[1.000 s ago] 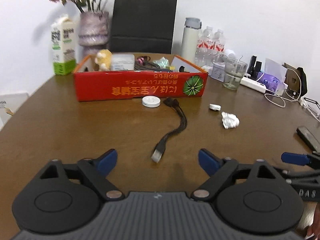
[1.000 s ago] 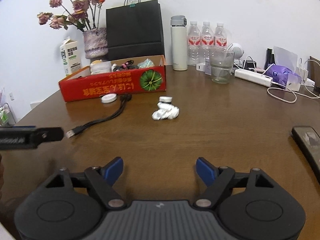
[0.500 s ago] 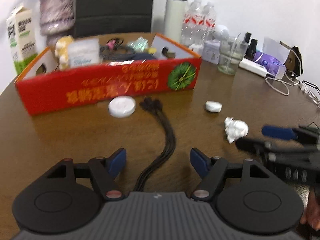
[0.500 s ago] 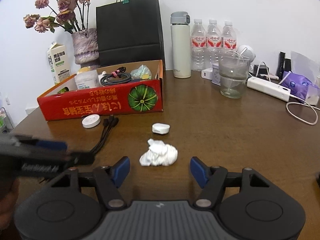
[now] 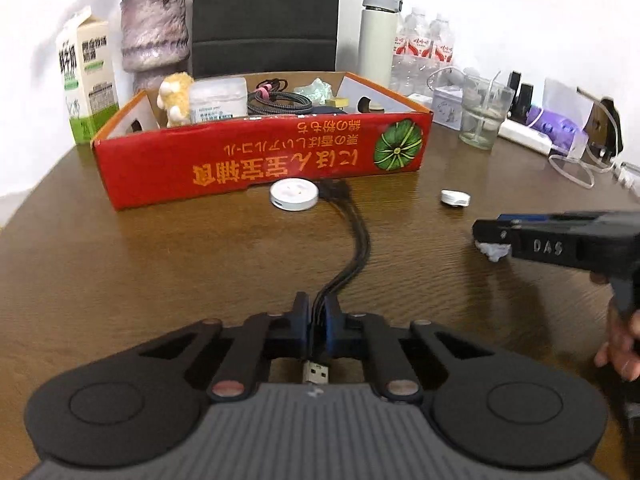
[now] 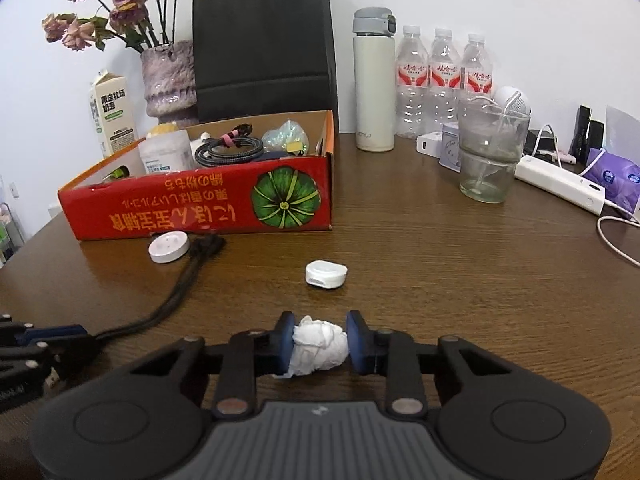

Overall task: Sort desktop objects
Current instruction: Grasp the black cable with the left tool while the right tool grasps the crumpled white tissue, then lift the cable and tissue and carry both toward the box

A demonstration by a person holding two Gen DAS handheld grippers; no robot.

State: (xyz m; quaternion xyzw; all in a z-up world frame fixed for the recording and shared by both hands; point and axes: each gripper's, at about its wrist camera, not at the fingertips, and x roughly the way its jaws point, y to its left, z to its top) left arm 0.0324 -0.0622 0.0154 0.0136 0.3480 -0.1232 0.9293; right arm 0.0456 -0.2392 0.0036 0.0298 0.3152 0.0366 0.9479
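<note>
gripping both at once: left gripper [image 5: 316,322] pinched tight on the black cable [image 5: 352,256] just ahead of its usb plug, low centre of the left view. the cable's long axis runs up the frame to the red box [image 5: 256,164]. right gripper [image 6: 319,342] jaws closing on the crumpled tissue [image 6: 320,346], pads touching it, low centre of the right view. box lies upper left of both tongs; left looks nearer, so likely the cable goes in first.
</note>
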